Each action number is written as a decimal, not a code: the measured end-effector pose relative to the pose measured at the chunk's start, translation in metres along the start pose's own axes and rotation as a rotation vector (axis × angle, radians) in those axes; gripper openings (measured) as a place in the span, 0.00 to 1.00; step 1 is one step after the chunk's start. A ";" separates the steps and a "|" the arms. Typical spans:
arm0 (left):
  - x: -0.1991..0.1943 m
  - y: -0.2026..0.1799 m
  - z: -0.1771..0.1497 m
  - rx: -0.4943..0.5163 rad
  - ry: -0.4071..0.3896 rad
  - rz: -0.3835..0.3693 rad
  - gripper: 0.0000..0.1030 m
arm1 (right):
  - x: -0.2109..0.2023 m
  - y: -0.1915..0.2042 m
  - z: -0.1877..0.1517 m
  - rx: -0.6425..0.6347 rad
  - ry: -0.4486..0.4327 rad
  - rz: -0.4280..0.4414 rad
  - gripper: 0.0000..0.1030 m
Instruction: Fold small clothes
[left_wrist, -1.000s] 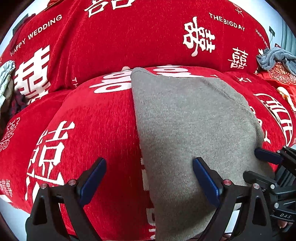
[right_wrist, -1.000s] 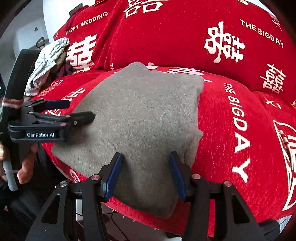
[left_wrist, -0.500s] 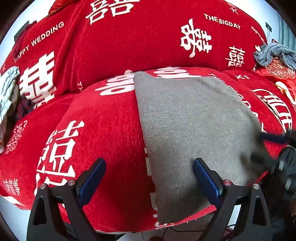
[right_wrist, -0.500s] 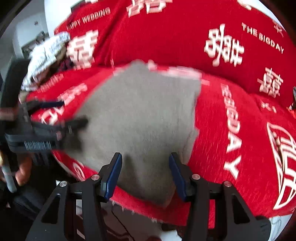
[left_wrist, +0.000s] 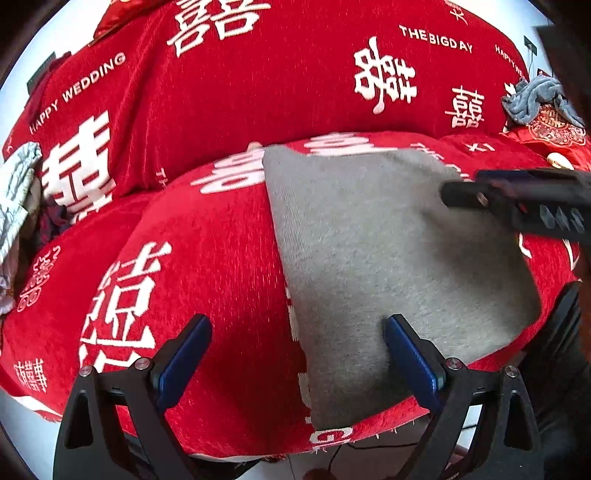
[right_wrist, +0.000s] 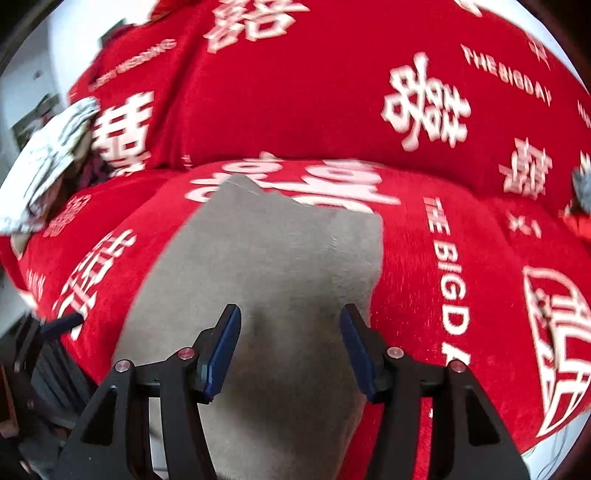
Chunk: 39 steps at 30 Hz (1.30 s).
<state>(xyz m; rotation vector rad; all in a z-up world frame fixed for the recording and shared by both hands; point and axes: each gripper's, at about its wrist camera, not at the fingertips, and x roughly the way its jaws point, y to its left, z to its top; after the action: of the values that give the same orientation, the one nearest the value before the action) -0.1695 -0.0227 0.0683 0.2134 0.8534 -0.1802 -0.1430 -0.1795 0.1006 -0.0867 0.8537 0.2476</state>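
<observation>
A folded grey cloth (left_wrist: 373, 258) lies flat on a red sofa seat (left_wrist: 207, 266) printed with white characters. It also shows in the right wrist view (right_wrist: 266, 277). My left gripper (left_wrist: 295, 350) is open and empty, low at the cloth's near left edge. My right gripper (right_wrist: 290, 343) is open and empty, hovering over the cloth's near part. Seen from the left wrist view, the right gripper (left_wrist: 517, 199) is a dark blurred shape above the cloth's right side.
The sofa backrest (left_wrist: 295, 74) rises behind the seat. A pale patterned garment (right_wrist: 48, 162) is bundled at the left end of the sofa. A blue-grey garment (left_wrist: 535, 99) lies at the right end. The seat's front edge drops to a light floor.
The right gripper has lifted off the cloth's right edge and moved up and inward over it. The left gripper has drawn back a little. The cloth has not moved.
</observation>
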 end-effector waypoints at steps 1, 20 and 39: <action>-0.002 0.000 0.001 -0.001 -0.007 0.004 0.93 | -0.007 0.001 -0.004 -0.009 -0.009 -0.003 0.60; -0.021 -0.003 0.001 -0.061 -0.018 -0.027 0.93 | -0.043 0.020 -0.047 -0.040 -0.003 -0.097 0.67; -0.026 0.009 -0.001 -0.124 -0.025 0.054 0.93 | -0.048 0.030 -0.060 -0.041 0.001 -0.132 0.67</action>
<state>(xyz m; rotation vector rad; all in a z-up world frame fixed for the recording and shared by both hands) -0.1851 -0.0119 0.0889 0.1180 0.8302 -0.0795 -0.2248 -0.1700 0.0978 -0.1807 0.8404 0.1407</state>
